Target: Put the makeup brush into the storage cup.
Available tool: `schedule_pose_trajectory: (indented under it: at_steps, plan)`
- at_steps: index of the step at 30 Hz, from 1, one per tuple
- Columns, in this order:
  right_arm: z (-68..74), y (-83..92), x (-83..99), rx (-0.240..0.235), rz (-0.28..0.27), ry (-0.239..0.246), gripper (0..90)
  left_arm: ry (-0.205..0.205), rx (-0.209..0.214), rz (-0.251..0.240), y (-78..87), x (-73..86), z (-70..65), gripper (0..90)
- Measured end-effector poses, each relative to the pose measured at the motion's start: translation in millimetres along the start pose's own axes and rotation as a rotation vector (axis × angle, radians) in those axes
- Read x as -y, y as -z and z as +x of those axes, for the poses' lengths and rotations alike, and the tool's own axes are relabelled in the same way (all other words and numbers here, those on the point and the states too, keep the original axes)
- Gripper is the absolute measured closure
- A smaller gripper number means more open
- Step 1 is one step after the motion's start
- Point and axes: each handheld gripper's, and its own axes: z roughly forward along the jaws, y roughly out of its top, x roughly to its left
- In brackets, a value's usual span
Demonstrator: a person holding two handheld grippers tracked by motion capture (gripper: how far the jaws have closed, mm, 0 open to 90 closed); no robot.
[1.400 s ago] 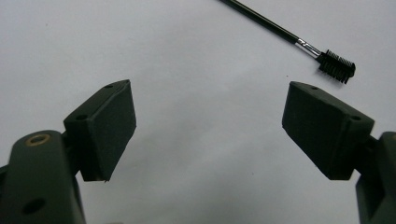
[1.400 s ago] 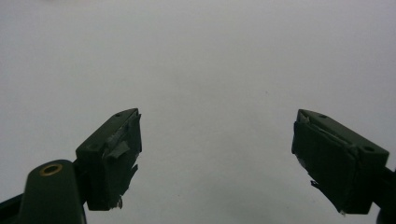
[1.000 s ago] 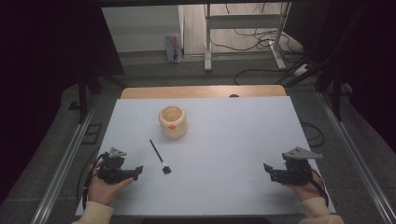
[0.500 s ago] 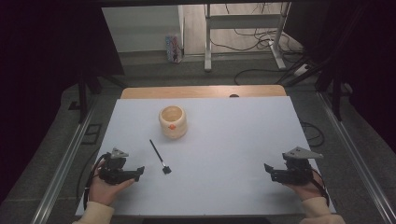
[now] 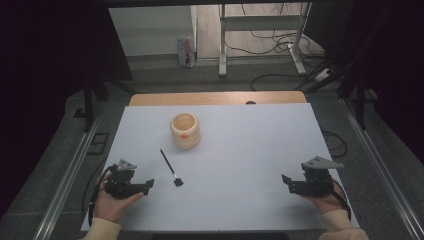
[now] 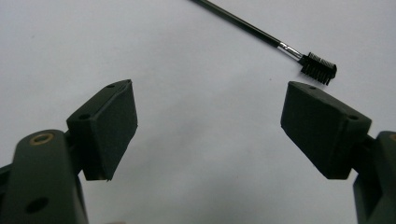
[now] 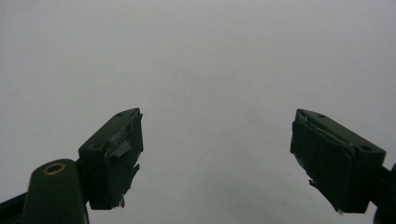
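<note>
**Inspection: both grippers wide apart and empty, brush lying free ahead of the left one**

Position of item. One thin black-handled brush with a small black bristle head (image 5: 170,168) lies flat on the white table top (image 5: 240,150), just ahead of and to the right of the left gripper (image 5: 148,185), not touching it. In the left gripper view the bristle head (image 6: 318,68) sits just beyond the tip of the right-hand jaw, outside the gap, with the handle running away up and to the left. The bristle end is the end nearer the gripper.

Gripper state. The left gripper's jaws stand spread wide with bare table between them; nothing is gripped. The right gripper (image 5: 286,180), held low near the table's right front, is likewise spread wide and grips nothing; the right gripper view (image 7: 215,140) shows plain white surface between its pads.

Count. One brush, one cream-coloured round pot with an orange mark on its side (image 5: 185,130), two grippers, two hands.

Clearance. The pot stands upright beyond the brush's handle end, apart from it, toward the far middle of the table. The brush lies well in from every table edge. A broad bare stretch of table separates the two grippers. Each hand sits close to the near edge.
</note>
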Motion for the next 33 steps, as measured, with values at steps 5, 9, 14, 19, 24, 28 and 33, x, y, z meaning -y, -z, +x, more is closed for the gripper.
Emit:
schedule_pose_trajectory:
  at_steps: [5, 9, 14, 19, 24, 28, 33]
  plan:
    - [1.5, -1.6, -2.4, -0.002, 0.000, 0.008, 16.9, 0.047, -0.025, 0.001, 2.2, -3.4, -0.8, 19.0]
    - [-0.6, -3.4, -3.6, -0.004, 0.001, 0.006, 17.0, 0.056, -0.033, 0.007, 0.4, -8.4, -5.9, 19.0]
    - [-2.1, -3.5, -4.1, -0.007, 0.001, 0.003, 17.0, 0.072, -0.049, 0.017, 0.0, -13.4, -9.5, 18.9]
    - [-5.0, -2.2, -3.5, -0.006, -0.003, 0.002, 17.1, 0.085, -0.049, 0.035, -1.3, -27.3, -14.2, 19.0]
    - [-6.8, -0.9, -2.6, -0.002, -0.005, 0.001, 17.1, 0.092, -0.044, 0.034, -3.0, -40.2, -16.3, 19.8]
    - [-7.1, 0.1, -1.8, 0.004, -0.005, -0.002, 17.1, 0.109, -0.047, 0.035, -5.9, -50.0, -17.2, 20.1]
    - [-6.6, 0.4, -1.2, 0.010, -0.004, 0.002, 17.3, 0.112, -0.052, 0.041, -9.1, -55.7, -18.1, 20.2]
